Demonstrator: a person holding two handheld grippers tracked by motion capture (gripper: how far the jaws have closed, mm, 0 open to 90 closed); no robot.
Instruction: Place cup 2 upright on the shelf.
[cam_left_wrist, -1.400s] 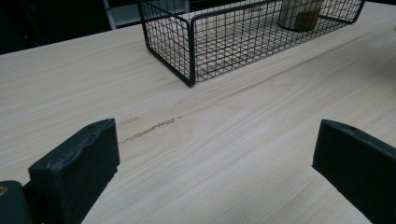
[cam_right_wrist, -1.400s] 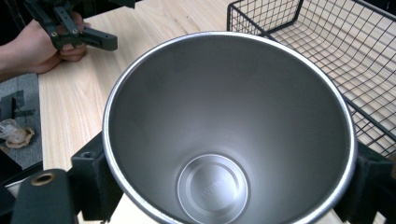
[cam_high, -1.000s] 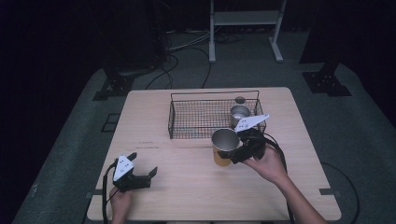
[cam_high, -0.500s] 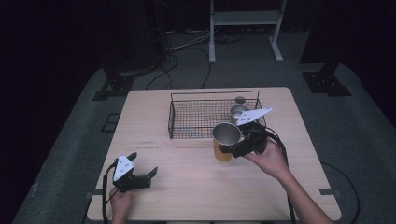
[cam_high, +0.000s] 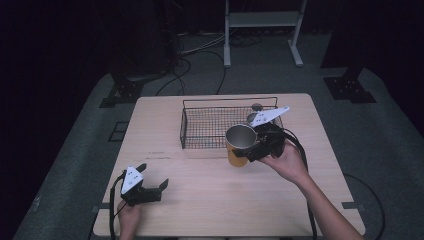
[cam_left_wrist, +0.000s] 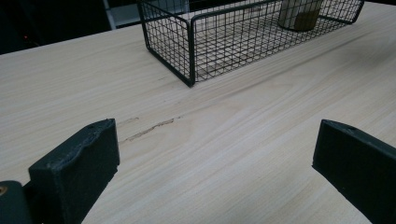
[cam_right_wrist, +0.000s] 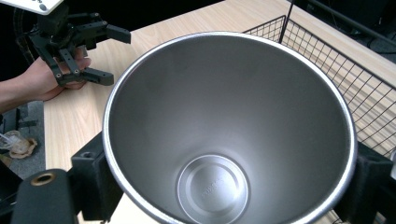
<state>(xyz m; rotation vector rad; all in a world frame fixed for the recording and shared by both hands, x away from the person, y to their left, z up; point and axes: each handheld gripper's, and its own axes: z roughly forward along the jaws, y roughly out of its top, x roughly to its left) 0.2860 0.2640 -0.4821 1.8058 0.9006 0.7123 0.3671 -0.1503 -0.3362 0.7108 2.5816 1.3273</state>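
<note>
A metal cup (cam_high: 239, 145) with a yellow outside and a steel inside hangs just above the table, in front of the wire basket (cam_high: 200, 125). My right gripper (cam_high: 248, 151) is shut on it from the right; in the right gripper view the black jaws press both sides of the cup's rim (cam_right_wrist: 140, 60). A second cup (cam_left_wrist: 299, 11) stands in the basket's far right corner. My left gripper (cam_high: 154, 189) rests open at the table's front left, with bare wood between its pads (cam_left_wrist: 77, 168). The right gripper view also shows the left gripper (cam_right_wrist: 109, 53).
The wooden table (cam_high: 165, 125) has a faint scratch (cam_left_wrist: 149, 128) in front of the basket. A small dark round object (cam_high: 257, 106) lies just behind the basket. Cables trail off the table's near edge. The floor around is dark, with a stand (cam_high: 260, 20) behind.
My right gripper has lifted the cup a little and carried it slightly toward the basket. The left gripper has stayed where it was.
</note>
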